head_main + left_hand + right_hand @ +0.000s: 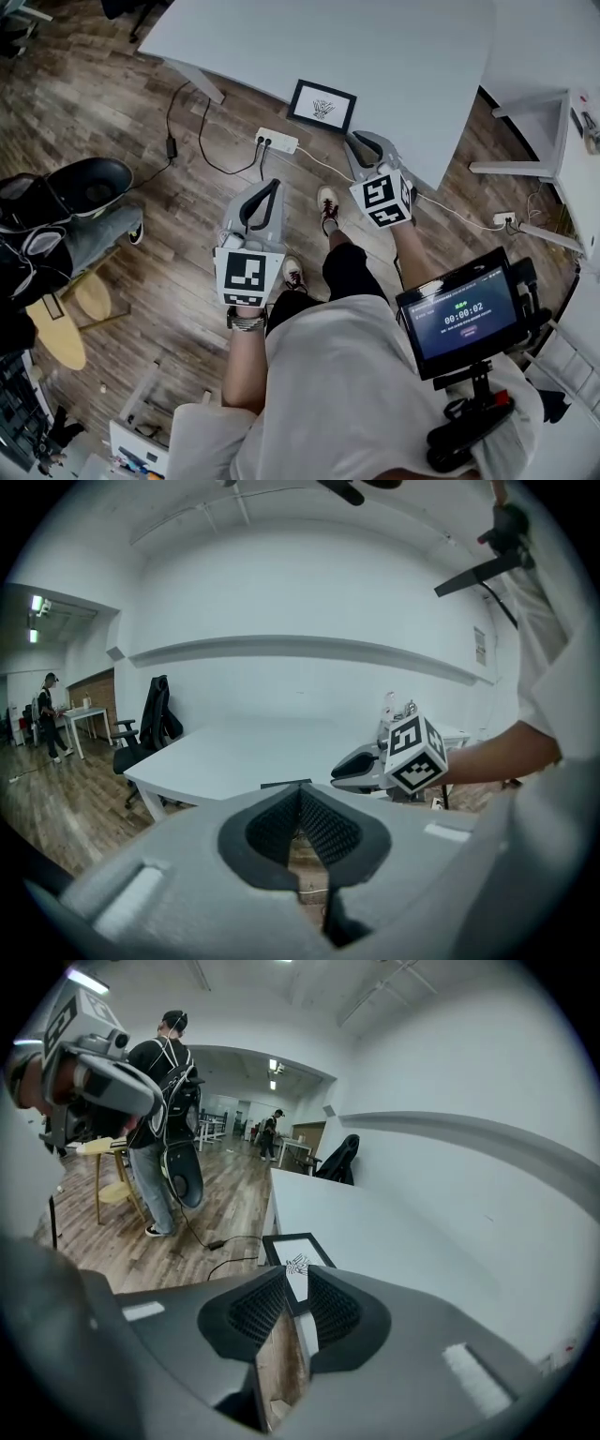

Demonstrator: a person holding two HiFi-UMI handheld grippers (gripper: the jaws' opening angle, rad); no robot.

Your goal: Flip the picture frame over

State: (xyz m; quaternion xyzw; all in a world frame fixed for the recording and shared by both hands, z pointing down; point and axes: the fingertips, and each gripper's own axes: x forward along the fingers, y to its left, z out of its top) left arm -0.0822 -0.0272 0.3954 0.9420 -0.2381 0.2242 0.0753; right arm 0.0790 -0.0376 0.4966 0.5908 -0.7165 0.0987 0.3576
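One picture frame [322, 106] at table [375, 47] edge

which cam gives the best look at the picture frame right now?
Head view: the whole picture frame shows, drawing side up, on the white table, nothing covering it. Right gripper view shows it closer, but the fingers hide its near end. Left gripper view catches only a thin dark sliver.
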